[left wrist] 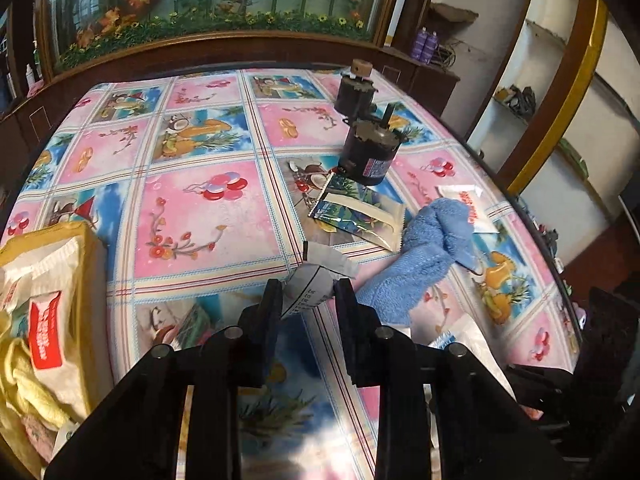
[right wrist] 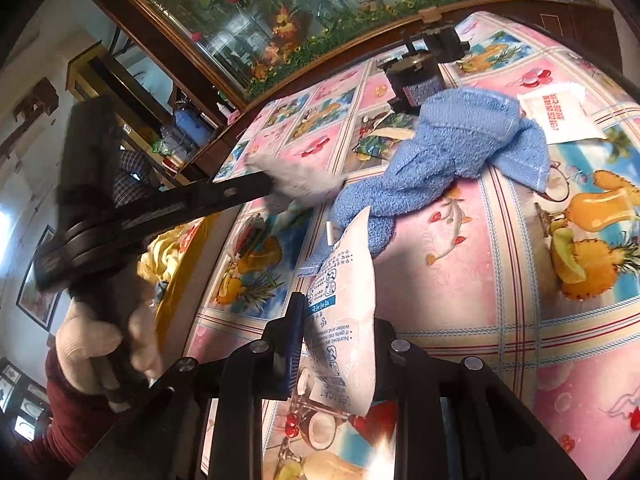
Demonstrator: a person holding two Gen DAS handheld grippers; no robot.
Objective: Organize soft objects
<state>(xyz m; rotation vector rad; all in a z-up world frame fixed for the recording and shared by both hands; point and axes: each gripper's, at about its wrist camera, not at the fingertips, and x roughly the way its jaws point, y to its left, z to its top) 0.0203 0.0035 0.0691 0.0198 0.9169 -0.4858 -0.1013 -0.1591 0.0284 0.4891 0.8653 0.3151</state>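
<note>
In the left wrist view, one left gripper [left wrist: 307, 294] is seen at 6 o'clock, its two black fingers clamped on a single grey-white crumpled packet [left wrist: 316, 280] with dark print, held above the glossy tablecloth [left wrist: 200, 216] patterned in pink and blue squares. One blue towel [left wrist: 424, 256], thick and looped in texture, is bunched at 3 o'clock of the packet, just beside it. Two flat foil sachets [left wrist: 356, 212] with a tropical print are laid at 1 o'clock, partly overlapping. One flat white sachet with red print [left wrist: 476, 206] is found at 2 o'clock, its near edge under the towel. Two dark cylindrical motors [left wrist: 370, 152] of dull metal are stood at 12 o'clock, one behind the other. At 9 o'clock one yellow basket [left wrist: 94, 264] is seen, holding one soft white wipes pack [left wrist: 52, 276] with a red label and one pale yellow cloth [left wrist: 32, 384].

In the right wrist view, one right gripper [right wrist: 340, 344] at 6 o'clock is closed on one white, pillow-shaped pouch [right wrist: 344, 320] with blue and grey print, held upright. The blue towel [right wrist: 448, 148] is spread at 12 o'clock behind the pouch. The left gripper [right wrist: 276, 186] is seen at 10 o'clock, shut on the blurred grey packet [right wrist: 300, 184], and is carried by one pale-gloved hand [right wrist: 108, 344] with a dark red sleeve [right wrist: 64, 420] at 8 o'clock.
</note>
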